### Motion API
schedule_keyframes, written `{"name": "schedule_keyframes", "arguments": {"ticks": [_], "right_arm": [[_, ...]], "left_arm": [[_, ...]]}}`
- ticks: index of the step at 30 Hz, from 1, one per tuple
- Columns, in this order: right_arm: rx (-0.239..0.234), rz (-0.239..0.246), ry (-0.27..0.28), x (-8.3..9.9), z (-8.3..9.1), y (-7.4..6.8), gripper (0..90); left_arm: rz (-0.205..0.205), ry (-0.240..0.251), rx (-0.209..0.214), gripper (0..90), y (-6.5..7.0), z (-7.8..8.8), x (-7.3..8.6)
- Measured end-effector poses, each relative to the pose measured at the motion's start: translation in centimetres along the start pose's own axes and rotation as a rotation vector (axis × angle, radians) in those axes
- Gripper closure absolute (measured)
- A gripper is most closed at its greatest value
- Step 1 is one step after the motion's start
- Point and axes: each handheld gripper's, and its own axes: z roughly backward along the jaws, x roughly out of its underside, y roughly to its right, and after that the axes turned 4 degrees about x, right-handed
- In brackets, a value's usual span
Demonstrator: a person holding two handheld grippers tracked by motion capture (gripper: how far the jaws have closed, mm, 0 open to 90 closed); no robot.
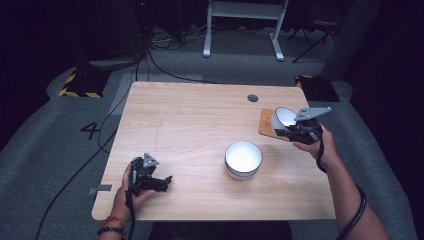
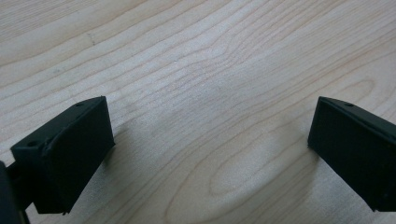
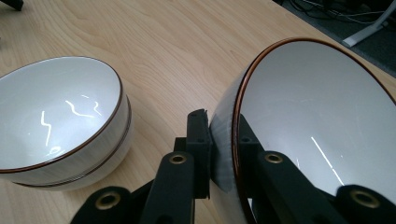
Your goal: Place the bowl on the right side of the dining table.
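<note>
While my right hand-held gripper (image 3: pixel 222 154) is clamping the tilted bowl (image 3: pixel 322 121) by its rim, the jaws are hiding part of its wall. It is showing white with a brown edge, empty, above the surface (image 1: pixel 200 115) near a mat (image 1: pixel 266 125). Left hand-held gripper (image 2: pixel 205 154) is gaping wide. A second bowl (image 1: pixel 243 159) is sitting empty.
</note>
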Motion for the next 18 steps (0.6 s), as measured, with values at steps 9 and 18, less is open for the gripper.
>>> {"name": "schedule_keyframes", "arguments": {"ticks": [9,18], "right_arm": [[0.036,-0.006,-0.015,0.4,-0.9,0.9,82.0],[0.054,-0.043,-0.035,1.0,-2.1,2.2,82.0]], "left_arm": [[0.0,-0.001,0.0,0.2,0.0,0.0,0.0],[-0.003,-0.001,0.001,0.2,0.0,0.0,0.0]]}}
